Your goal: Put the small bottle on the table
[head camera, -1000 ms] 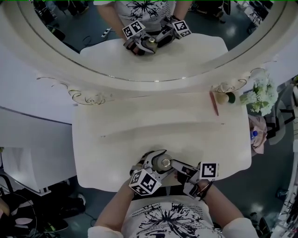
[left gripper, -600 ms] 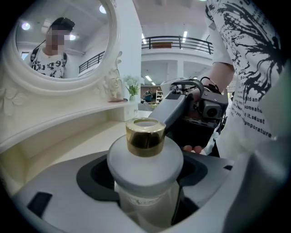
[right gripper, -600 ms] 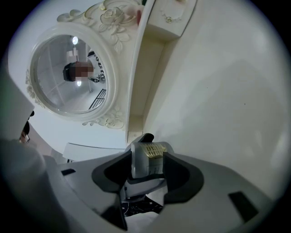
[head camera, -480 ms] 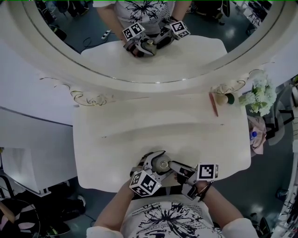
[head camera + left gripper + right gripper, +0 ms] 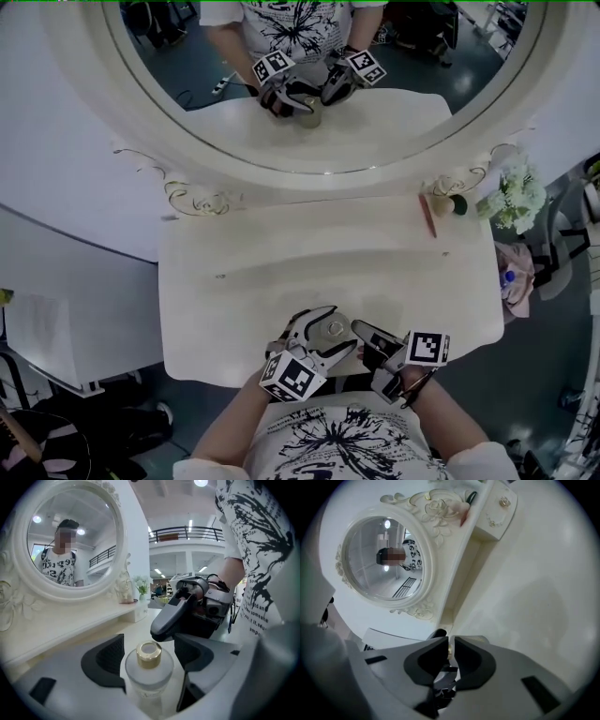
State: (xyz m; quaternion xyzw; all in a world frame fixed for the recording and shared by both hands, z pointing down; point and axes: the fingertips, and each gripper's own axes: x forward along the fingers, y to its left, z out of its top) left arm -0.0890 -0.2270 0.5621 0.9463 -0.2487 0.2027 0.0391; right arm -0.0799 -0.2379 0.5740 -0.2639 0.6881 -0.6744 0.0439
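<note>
The small bottle (image 5: 149, 672) is frosted glass with a gold cap and stands upright between the pads of my left gripper (image 5: 150, 644), which is shut on its body. From the head view the bottle (image 5: 330, 332) and left gripper (image 5: 343, 327) are over the near edge of the white dressing table (image 5: 281, 272). I cannot tell whether its base touches the top. My right gripper (image 5: 364, 331) sits just right of the bottle, apart from it. Its jaws are closing and stand almost together with nothing between them (image 5: 451, 641). Its dark fingers (image 5: 171, 620) show behind the bottle's cap.
A large oval mirror (image 5: 319, 84) in a carved white frame stands behind the table and reflects both grippers. At the back right lie a red stick (image 5: 427, 216) and a small round object (image 5: 448, 204), with white flowers (image 5: 516, 197) beside them.
The right gripper's jaws have come together and its fingertips have drawn slightly right, off the bottle. The left gripper still holds the bottle in about the same place.
</note>
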